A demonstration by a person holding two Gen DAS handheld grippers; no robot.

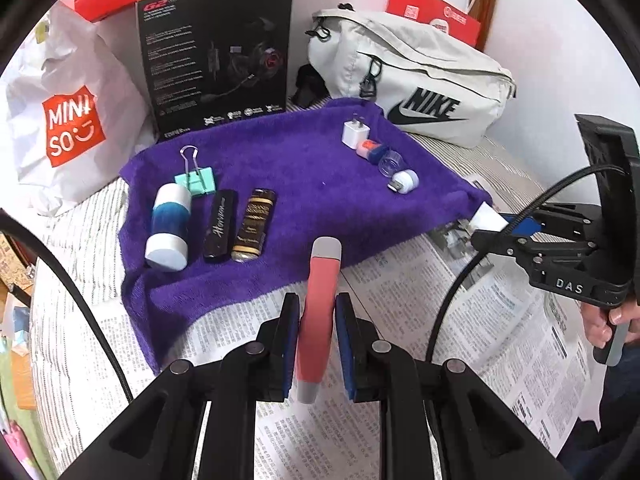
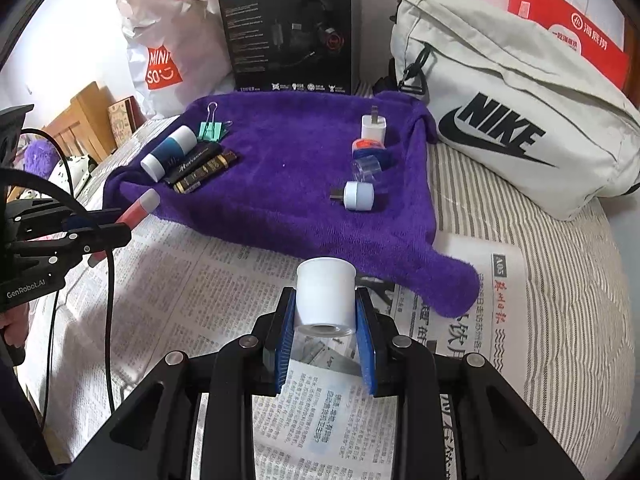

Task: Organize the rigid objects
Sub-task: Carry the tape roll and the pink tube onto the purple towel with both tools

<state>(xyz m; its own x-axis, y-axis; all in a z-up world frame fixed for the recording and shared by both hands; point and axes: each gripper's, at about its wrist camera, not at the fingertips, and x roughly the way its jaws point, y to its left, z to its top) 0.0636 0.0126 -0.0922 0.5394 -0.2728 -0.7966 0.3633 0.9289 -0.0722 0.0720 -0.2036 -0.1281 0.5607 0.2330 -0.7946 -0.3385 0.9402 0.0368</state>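
My left gripper [image 1: 317, 344] is shut on a slim pink stick with grey ends [image 1: 318, 308], held above the newspaper near the front edge of the purple towel [image 1: 304, 184]. My right gripper [image 2: 325, 332] is shut on a small white cap-shaped container [image 2: 325, 294] over the newspaper, just before the towel's [image 2: 280, 184] front right corner. On the towel's left lie a white-and-blue cylinder [image 1: 168, 226], a black stick [image 1: 219, 224], a black-and-gold tube [image 1: 253, 224] and a mint binder clip [image 1: 195, 178]. On its right sit a white charger plug [image 1: 355, 133], an orange-and-blue bottle [image 1: 373, 149], a clear cap [image 1: 390, 164] and a small white USB light [image 1: 404, 180].
Newspaper [image 2: 192, 280] covers a striped bed sheet [image 2: 552, 280]. Behind the towel stand a black headset box [image 1: 216, 56], a white Miniso bag [image 1: 68, 116], a white Nike bag [image 1: 412, 80] and red paper bags [image 1: 436, 12]. A person's hand [image 1: 608, 320] holds the right gripper's handle.
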